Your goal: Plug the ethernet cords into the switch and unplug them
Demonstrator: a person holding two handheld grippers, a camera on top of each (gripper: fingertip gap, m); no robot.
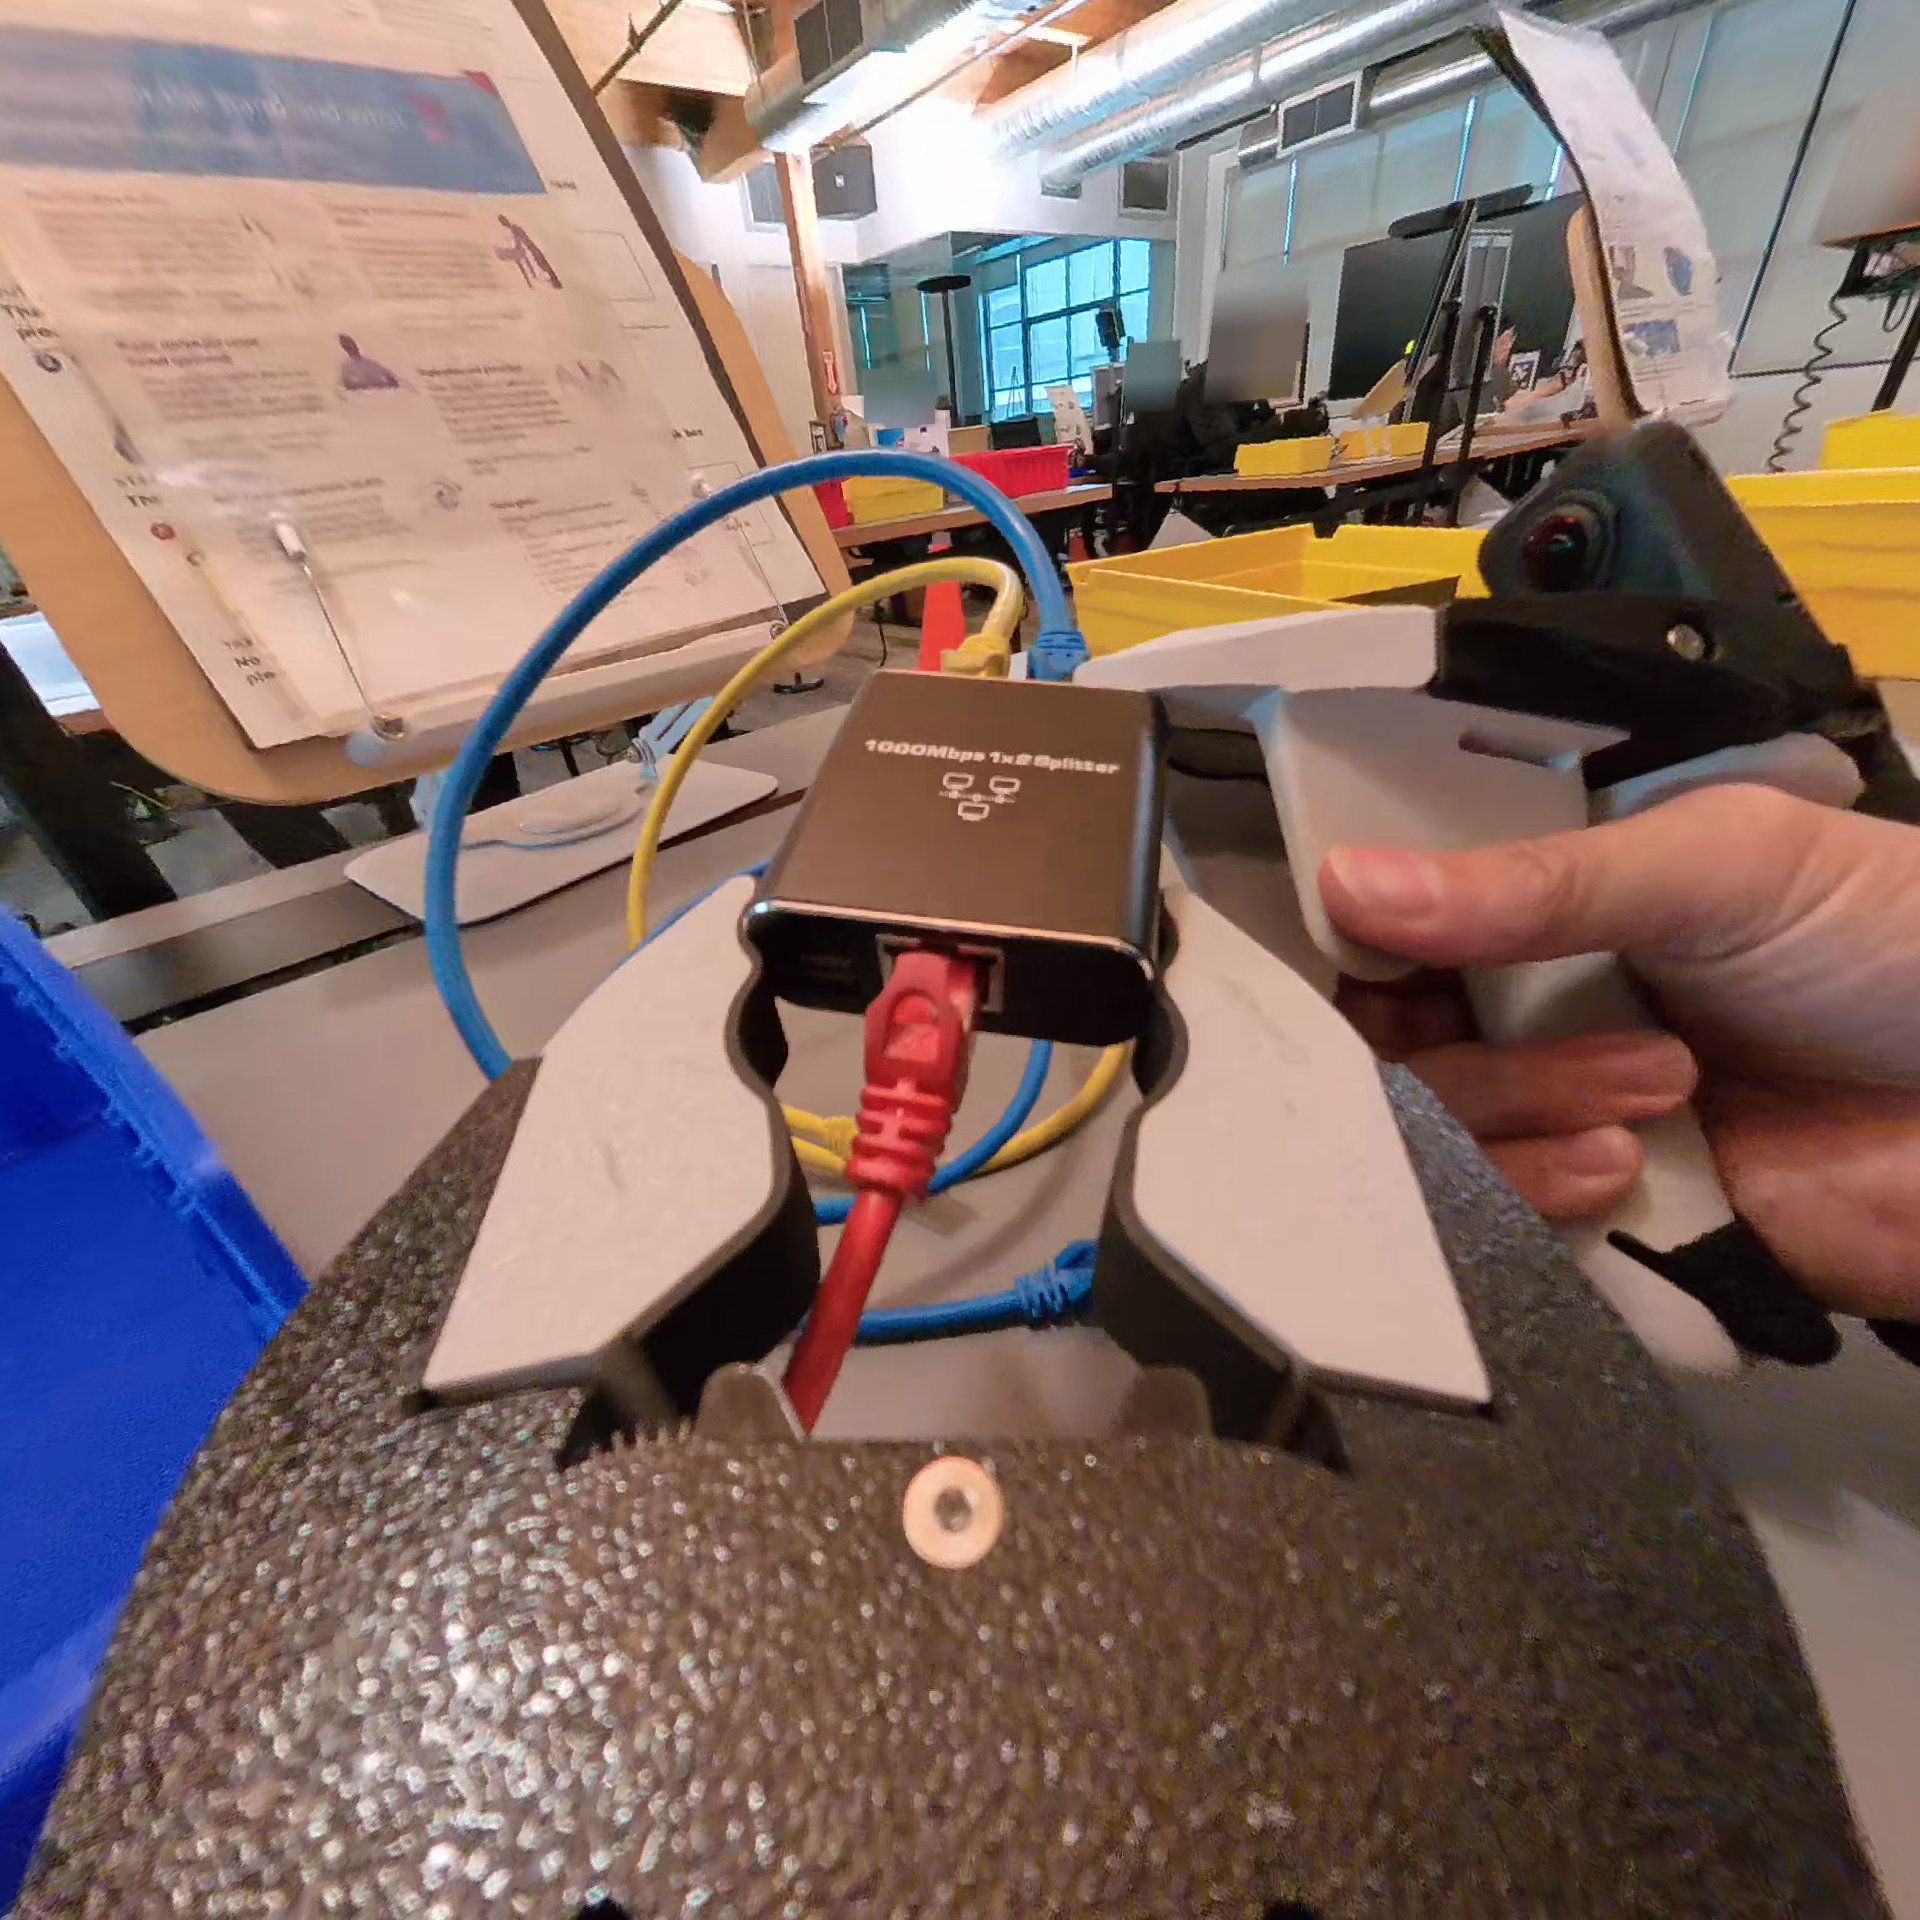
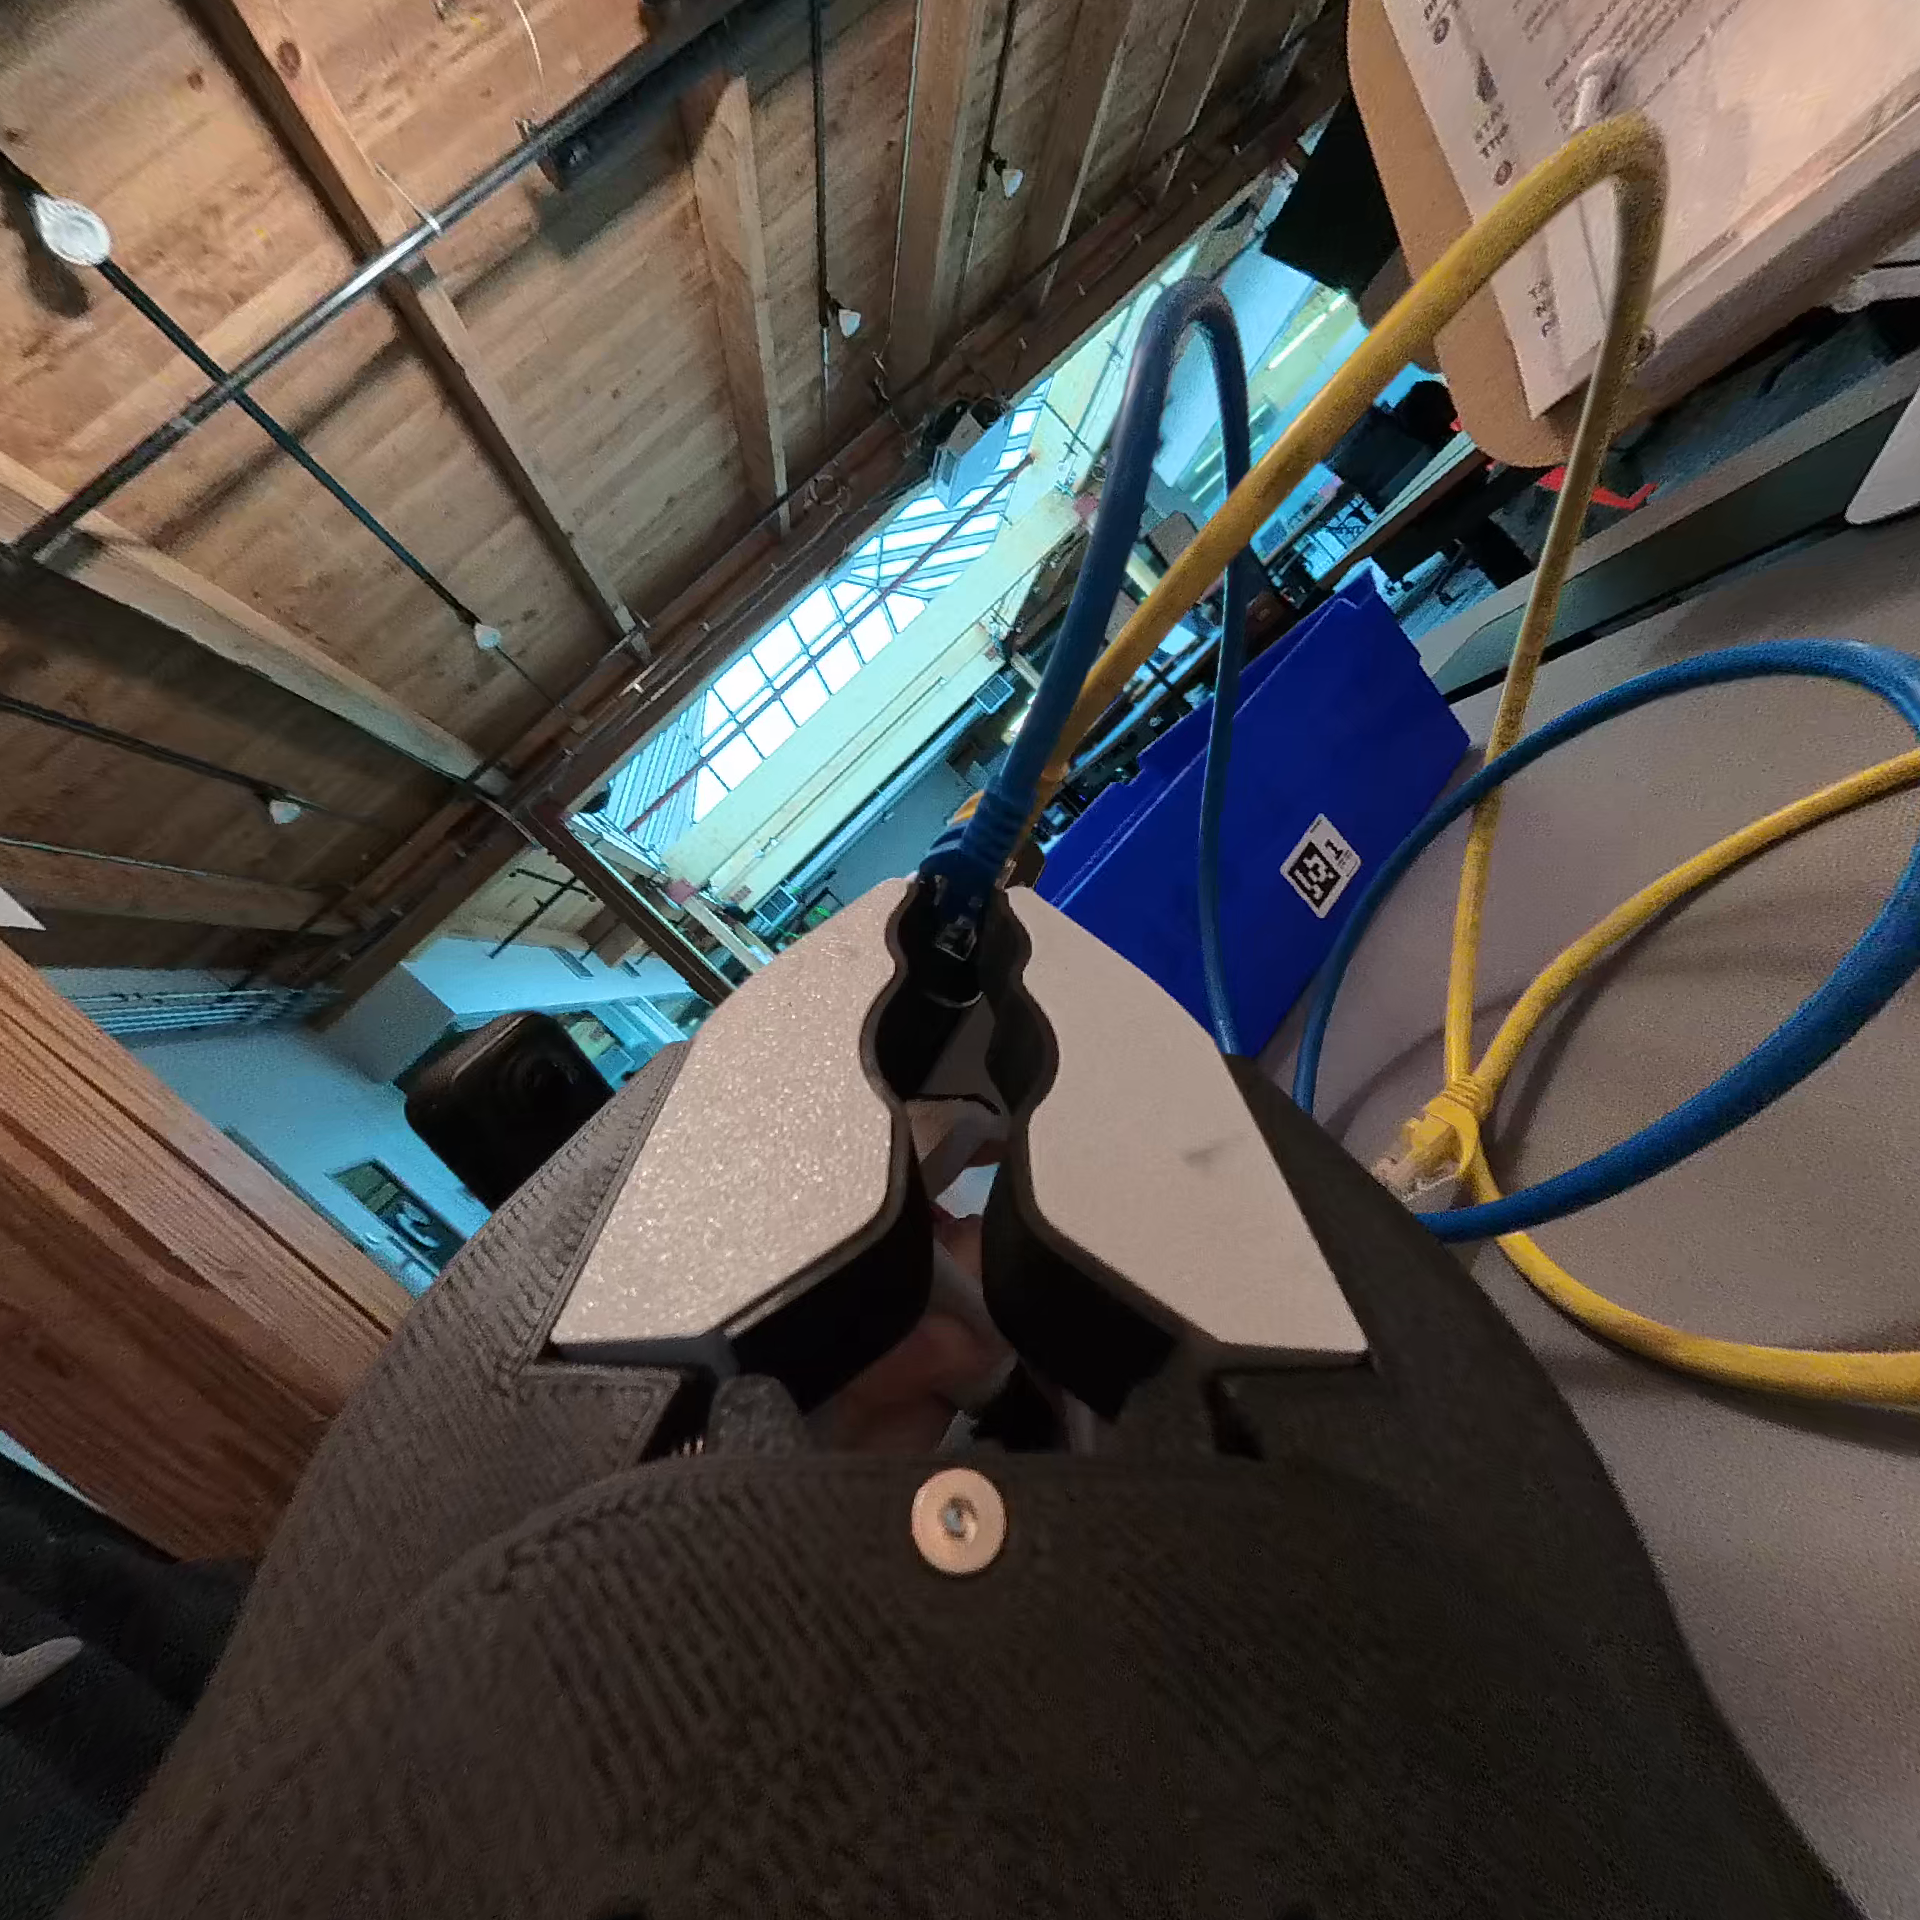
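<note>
Switch clamped between left claw fingers, red cord plugged in facing it. Right claw pinches blue cord plug at switch's far end.

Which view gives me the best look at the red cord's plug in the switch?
The left wrist view: the red cord sits plainly in the near port of the black switch, which the left gripper clamps. The right wrist view shows no red cord, only the right gripper shut on the blue cord's plug.
</note>
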